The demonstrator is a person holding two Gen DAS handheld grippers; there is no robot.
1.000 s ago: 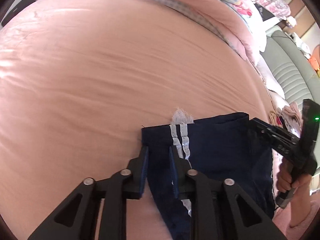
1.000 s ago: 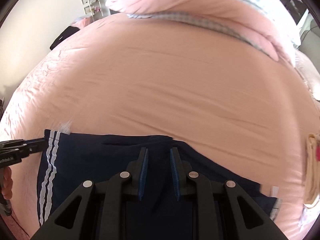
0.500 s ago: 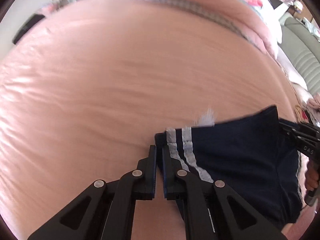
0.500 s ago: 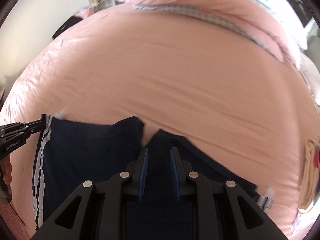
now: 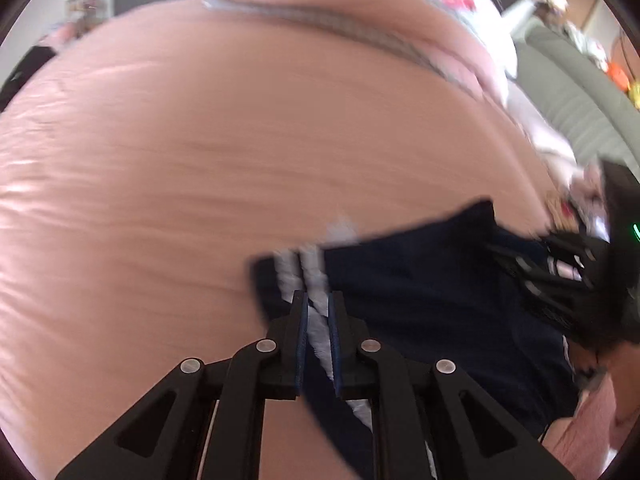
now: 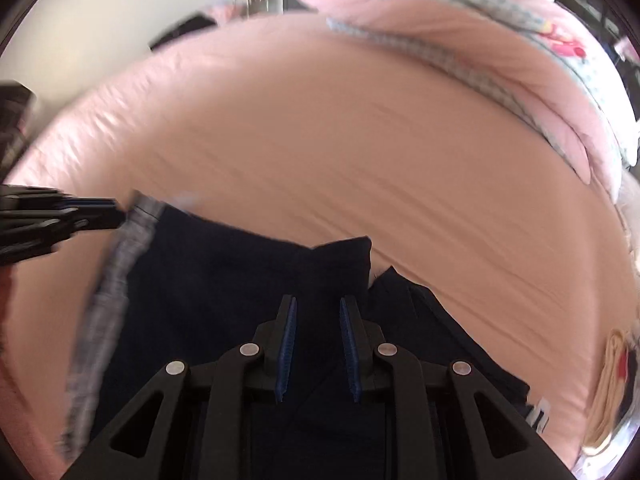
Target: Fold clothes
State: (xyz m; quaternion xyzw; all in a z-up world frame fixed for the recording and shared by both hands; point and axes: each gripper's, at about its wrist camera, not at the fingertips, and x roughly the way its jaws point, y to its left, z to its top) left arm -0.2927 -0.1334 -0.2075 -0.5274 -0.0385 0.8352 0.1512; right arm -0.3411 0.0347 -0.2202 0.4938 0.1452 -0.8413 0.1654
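Garment: navy shorts (image 5: 432,300) with two white side stripes (image 5: 308,276), lying on the bed near its front edge; in the right wrist view the same shorts (image 6: 248,280) fill the lower middle, with one dark corner folded up into a point.
Stripes: they run along the shorts' left edge, blurred in both views.
Left gripper: the left gripper (image 5: 318,300) is at the striped edge of the shorts, its jaws nearly together and pinching the striped cloth between the blue pads; the jaws have just opened a little from their tightest, with the cloth between them.
Right gripper: the right gripper (image 6: 318,308) sits over the dark middle of the shorts, jaws at a narrow gap with navy cloth between them; whether the pads press on it I cannot tell.
Bed: peach-pink sheet (image 5: 240,160) spreads out beyond the shorts on all sides.
Bedding: a rolled pink quilt (image 6: 460,52) with a checked trim lies along the far side of the bed, well apart from the shorts.
Sofa: grey-green sofa (image 5: 576,92) stands beyond the bed's right edge.
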